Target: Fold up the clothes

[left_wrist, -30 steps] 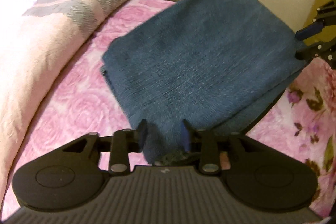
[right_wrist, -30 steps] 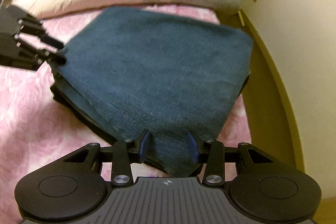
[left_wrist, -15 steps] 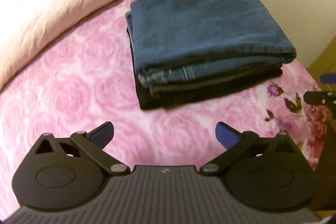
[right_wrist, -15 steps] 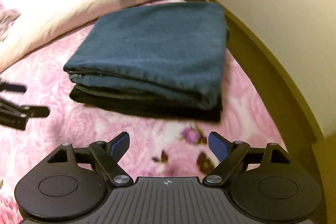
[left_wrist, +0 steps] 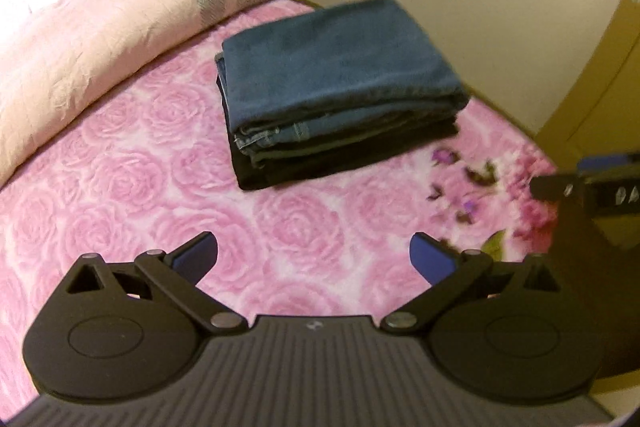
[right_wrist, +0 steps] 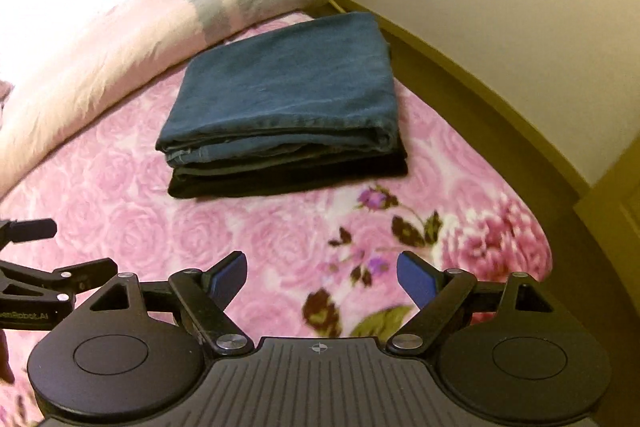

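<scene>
Jeans [left_wrist: 340,67] lie folded square atop a dark garment [left_wrist: 344,163]; left claw [left_wrist: 314,259] and right claw [right_wrist: 320,279] gape wide, empty.

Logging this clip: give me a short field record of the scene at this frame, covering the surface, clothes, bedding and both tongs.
surface: bed with pink rose blanket
clothes: folded blue jeans lying on a folded black garment, stacked near the wall side of the bed
bedding: rolled pink and grey quilt behind the stack
left tongs: open, nothing between the pads, apart from the stack
right tongs: open, nothing between the pads, apart from the stack
fold state: jeans look fully folded
</scene>
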A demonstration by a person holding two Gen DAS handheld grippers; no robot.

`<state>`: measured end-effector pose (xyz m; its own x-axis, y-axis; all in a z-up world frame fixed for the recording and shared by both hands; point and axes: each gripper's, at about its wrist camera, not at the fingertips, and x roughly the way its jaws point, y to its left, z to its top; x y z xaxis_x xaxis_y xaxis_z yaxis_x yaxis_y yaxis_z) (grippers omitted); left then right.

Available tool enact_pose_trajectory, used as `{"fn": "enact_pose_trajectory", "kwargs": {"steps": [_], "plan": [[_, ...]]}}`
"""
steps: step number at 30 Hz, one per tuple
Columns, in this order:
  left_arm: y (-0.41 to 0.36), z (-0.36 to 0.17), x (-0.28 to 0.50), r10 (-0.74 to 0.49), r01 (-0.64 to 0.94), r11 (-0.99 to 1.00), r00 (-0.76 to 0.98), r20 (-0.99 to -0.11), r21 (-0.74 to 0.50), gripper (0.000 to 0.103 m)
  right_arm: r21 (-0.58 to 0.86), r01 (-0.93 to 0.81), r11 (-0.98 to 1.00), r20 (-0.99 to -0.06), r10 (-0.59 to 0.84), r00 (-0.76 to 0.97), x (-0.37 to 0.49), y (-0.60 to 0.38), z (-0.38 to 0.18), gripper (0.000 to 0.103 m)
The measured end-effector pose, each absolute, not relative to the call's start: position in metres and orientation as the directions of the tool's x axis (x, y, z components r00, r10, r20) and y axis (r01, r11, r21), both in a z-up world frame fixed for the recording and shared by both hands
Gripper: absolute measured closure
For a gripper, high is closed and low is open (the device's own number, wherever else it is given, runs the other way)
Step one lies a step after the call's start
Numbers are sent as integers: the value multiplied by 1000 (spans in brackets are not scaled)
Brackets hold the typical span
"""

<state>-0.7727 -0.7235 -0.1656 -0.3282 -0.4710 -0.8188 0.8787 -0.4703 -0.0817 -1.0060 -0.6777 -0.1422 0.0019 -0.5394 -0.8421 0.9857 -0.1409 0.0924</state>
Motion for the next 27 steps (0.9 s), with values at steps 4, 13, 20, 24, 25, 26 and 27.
{"fn": "enact_pose_trajectory", "kwargs": {"steps": [4,13,20,24,25,26,27], "plan": [[-713,-138,-767,-472,886,-455,-325,-819,-89,3,93,985,-148,-840,-543,-3,-999,-664,-123,18],[-696,-104,-778,-513,914,-405,-247,-822,-22,3,67,995,-74,-840,-542,16,-1010,-674,-118,18],[-691,-108,-797,-514,923,-383,-196,-835,19,3,79,996,-52,-836,-547,37,-1033,-680,-118,18],[-692,-110,-800,-533,937,-350,-196,-823,3,4,66,996,-65,-833,-552,19,-1035,-679,-114,18],[-693,-111,-799,-540,941,-337,-201,-817,-9,4,65,995,-72,-831,-556,14,-1035,-679,-113,18],[-693,-111,-798,-546,946,-325,-206,-812,-21,4,66,995,-75,-827,-562,12,-1034,-679,-111,18],[-694,-113,-798,-547,948,-316,-208,-811,-30,4,62,995,-76,-820,-573,8,-1032,-678,-107,18]]}}
